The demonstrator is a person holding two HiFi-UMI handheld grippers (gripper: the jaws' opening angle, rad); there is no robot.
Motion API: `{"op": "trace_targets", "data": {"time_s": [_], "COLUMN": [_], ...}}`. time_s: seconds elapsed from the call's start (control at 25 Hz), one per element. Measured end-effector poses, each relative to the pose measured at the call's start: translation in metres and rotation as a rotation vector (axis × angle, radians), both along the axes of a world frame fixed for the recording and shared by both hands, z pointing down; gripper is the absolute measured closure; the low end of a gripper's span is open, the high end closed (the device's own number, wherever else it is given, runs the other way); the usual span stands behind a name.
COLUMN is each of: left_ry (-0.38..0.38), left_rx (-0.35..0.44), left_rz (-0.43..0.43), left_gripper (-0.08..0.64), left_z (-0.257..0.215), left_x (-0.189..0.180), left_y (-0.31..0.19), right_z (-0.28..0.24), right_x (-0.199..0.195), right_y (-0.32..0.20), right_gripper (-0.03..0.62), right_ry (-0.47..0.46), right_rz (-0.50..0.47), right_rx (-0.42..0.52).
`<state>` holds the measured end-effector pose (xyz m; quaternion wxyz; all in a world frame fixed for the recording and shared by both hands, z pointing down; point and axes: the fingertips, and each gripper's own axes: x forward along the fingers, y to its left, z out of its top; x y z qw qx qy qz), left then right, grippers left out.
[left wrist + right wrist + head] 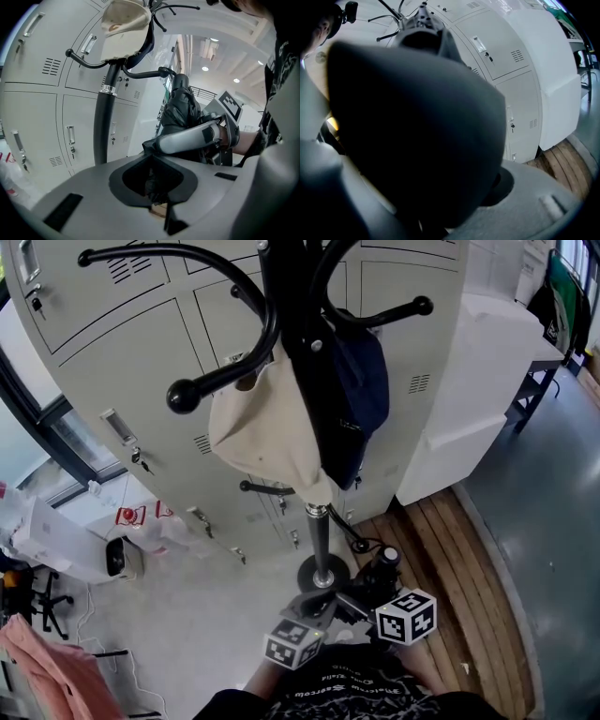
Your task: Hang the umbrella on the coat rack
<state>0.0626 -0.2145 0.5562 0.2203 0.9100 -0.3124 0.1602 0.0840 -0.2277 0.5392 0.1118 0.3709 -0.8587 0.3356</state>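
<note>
Head view: both grippers sit low at 6 o'clock, close to the person's body, marker cubes facing up, nearly side by side. The left gripper [317,607] and right gripper [371,594] both point ahead to 12 o'clock, at the foot of the coat rack [320,521]. The umbrella [381,568] is folded, black, and carried between the two, just at 3 o'clock of the rack's round base and off the floor. It's not on any hook. Left gripper view: fingers narrow, pinching a fold of black umbrella fabric at 6 o'clock of that view. The bundle rises from there toward 1 o'clock. The right gripper's grey fingers [187,138] lie across the bundle from the 3 o'clock side, pressed on it. Right gripper view: the dark umbrella bulk fills the space between its fingers and blocks most of the view, so that one is clamped on it too. On the rack, a cream tote bag [267,427] and a dark blue bag [364,390] hang against the pole. The hooks at 10 and 2 o'clock are bare. Grey lockers [122,362] stand behind, with wooden planks [469,568] at 4 o'clock.
</note>
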Motion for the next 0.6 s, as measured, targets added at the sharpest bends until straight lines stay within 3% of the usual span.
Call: {"op": "trace_targets", "data": {"time_s": [0.6], "left_ry": [-0.048], "left_rx": [-0.016], "left_rz": [-0.004], "left_gripper": [0.531], "left_z": [0.021], "left_x": [-0.004], "left_y": [-0.005], "right_z": [0.019], "right_x": [-0.004], "right_y": [-0.004], "right_gripper": [0.295], "right_ry": [0.028], "right_rz": [-0.018], "right_rx": [-0.046]}}
